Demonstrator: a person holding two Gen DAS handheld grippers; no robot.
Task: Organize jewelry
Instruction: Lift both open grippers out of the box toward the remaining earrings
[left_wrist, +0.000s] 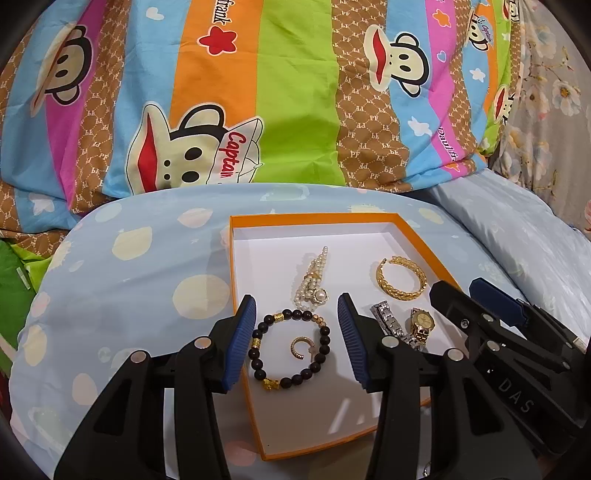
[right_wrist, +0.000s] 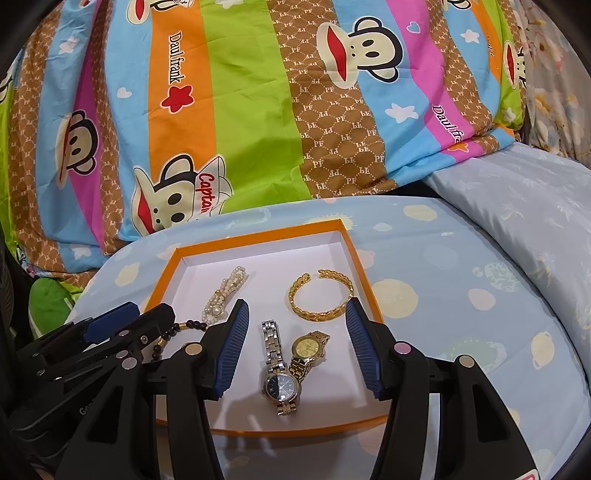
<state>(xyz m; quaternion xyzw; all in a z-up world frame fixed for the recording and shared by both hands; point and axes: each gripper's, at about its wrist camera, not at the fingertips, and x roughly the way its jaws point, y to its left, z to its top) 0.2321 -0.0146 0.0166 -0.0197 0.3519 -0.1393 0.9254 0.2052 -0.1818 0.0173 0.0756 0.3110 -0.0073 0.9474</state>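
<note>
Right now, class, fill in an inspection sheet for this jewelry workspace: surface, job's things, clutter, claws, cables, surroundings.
Surface: pale blue spotted cushion.
Job's things: orange box holding pearl piece, gold bangle, dark bead bracelet around a small gold ring, blue-faced watch, gold-faced watch.
Clutter: nothing seen.
Claws: left claw open above the bead bracelet; right claw open above the watches; neither holds anything.
Cables: nothing seen.
Surroundings: striped cartoon quilt; plain blue pillow.

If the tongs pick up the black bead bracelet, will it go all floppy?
Probably floppy: the black bead bracelet is separate beads on a string, so it would likely sag. Round beads look slippery and may roll. The gold charms might weigh that side down.
</note>
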